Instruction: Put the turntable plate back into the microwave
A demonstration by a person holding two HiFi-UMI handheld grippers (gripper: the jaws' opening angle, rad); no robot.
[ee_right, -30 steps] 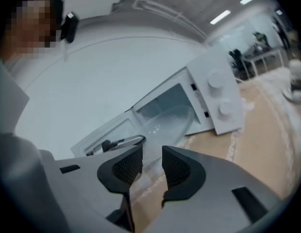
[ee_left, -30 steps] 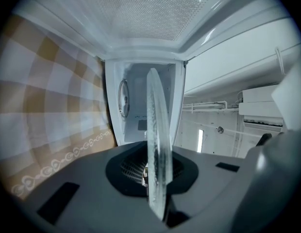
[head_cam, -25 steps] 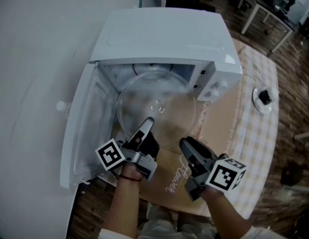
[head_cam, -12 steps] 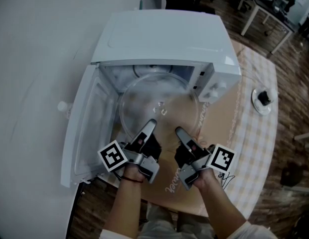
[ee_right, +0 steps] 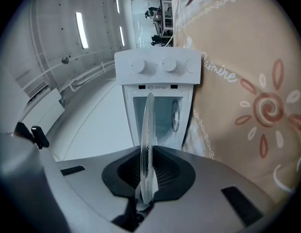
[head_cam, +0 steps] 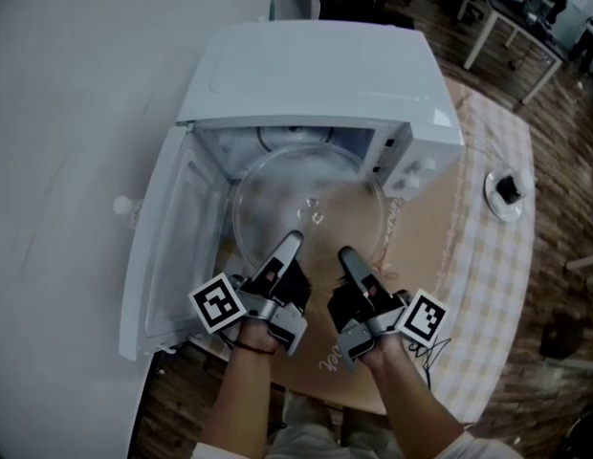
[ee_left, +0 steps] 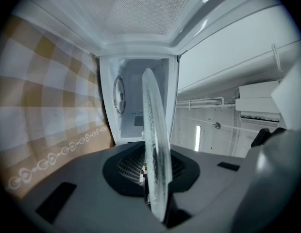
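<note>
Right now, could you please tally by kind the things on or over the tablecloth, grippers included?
Microwave: 1
Glass turntable plate: 1
Grippers: 2, the left gripper's jaws just eased wider, the right gripper's just closed, each with the plate's rim between them
Small round white dish: 1
Total: 5

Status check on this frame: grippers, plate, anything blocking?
Left gripper fingers just opened slightly, right gripper fingers just closed; turntable plate rim between both pairs. Plate partway into open microwave. No obstruction seen inside.
</note>
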